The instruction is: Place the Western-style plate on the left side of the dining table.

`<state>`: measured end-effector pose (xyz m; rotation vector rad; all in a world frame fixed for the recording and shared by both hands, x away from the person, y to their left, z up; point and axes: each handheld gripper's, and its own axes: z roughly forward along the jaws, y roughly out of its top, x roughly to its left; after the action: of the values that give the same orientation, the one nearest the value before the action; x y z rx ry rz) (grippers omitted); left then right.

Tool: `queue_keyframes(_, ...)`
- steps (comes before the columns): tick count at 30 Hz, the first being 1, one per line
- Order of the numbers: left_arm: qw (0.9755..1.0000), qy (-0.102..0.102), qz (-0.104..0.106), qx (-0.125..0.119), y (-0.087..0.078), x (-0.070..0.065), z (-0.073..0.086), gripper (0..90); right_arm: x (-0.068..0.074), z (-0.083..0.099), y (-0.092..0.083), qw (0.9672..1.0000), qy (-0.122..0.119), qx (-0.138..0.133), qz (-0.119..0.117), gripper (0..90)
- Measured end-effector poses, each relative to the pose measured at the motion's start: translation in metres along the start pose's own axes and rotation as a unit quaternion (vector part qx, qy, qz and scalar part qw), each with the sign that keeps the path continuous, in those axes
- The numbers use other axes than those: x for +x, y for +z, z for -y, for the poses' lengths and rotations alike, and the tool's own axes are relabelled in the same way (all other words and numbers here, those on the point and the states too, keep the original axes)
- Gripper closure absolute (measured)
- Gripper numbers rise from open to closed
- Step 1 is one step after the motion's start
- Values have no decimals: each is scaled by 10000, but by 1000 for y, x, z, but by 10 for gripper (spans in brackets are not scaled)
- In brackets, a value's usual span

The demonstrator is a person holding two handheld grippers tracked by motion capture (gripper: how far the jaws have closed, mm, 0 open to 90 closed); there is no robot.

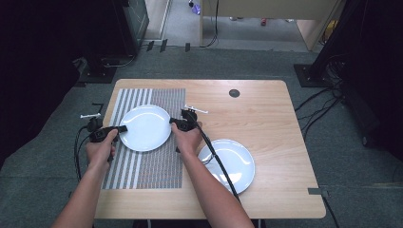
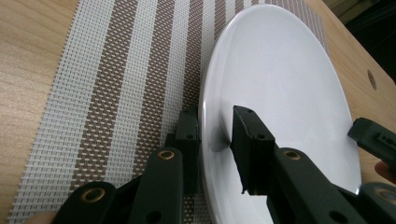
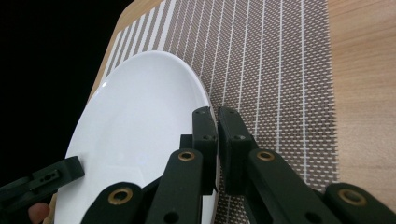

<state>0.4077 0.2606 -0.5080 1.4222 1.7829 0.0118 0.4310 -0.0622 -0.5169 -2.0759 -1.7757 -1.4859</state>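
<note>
A white plate (image 1: 145,127) sits over the upper part of a striped placemat (image 1: 152,166) on the left of the wooden table (image 1: 266,118). My left gripper (image 1: 122,128) is shut on the plate's left rim. In the left gripper view one jaw is under the rim and one on top of the plate (image 2: 280,84), at the left gripper (image 2: 217,135). My right gripper (image 1: 172,121) is shut on the opposite rim; in the right gripper view the plate (image 3: 140,121) has its edge pinched at the right gripper (image 3: 217,126). I cannot tell whether the plate touches the mat.
A second white plate (image 1: 227,164) lies on bare wood near the table's front right, under my right forearm and cable. A dark round hole (image 1: 234,93) is at the back of the table. Dark equipment and cables stand on the floor around the table.
</note>
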Motion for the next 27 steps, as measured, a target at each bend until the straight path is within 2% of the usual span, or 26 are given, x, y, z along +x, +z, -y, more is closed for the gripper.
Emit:
queue_keyframes(7,9999,12,-85,-88,1,-2,0,729,0,-1,3,9998,-162,27,62,874)
queue_keyframes(11,9992,280,-193,-204,2,-6,2,688,-1,-2,4,9997,-231,15,51,880)
queue_keyframes(16,9986,404,-161,-311,4,-7,3,610,-1,-2,3,9995,-321,-15,48,878)
queue_keyframes(18,9971,585,-258,-409,4,-10,5,579,-2,-1,4,9994,-332,21,13,866)
queue_keyframes(19,9971,585,-258,-409,4,-10,5,554,-2,-1,4,9994,-332,21,13,866)
queue_keyframes(20,9960,693,-354,-439,4,-11,5,554,-2,-1,4,9994,-345,56,-26,838)
queue_keyframes(21,9926,941,-512,-579,3,-14,7,524,-2,1,5,9989,-458,51,-78,741)
queue_keyframes(22,9908,1049,-594,-616,2,-15,8,508,-2,2,5,9985,-537,40,-73,705)
queue_keyframes(23,9880,1206,-696,-673,2,-16,9,476,-1,2,5,9981,-608,17,-65,673)
queue_keyframes(27,9830,1448,-849,-746,-1,-18,10,352,0,1,1,9951,-984,-88,95,594)
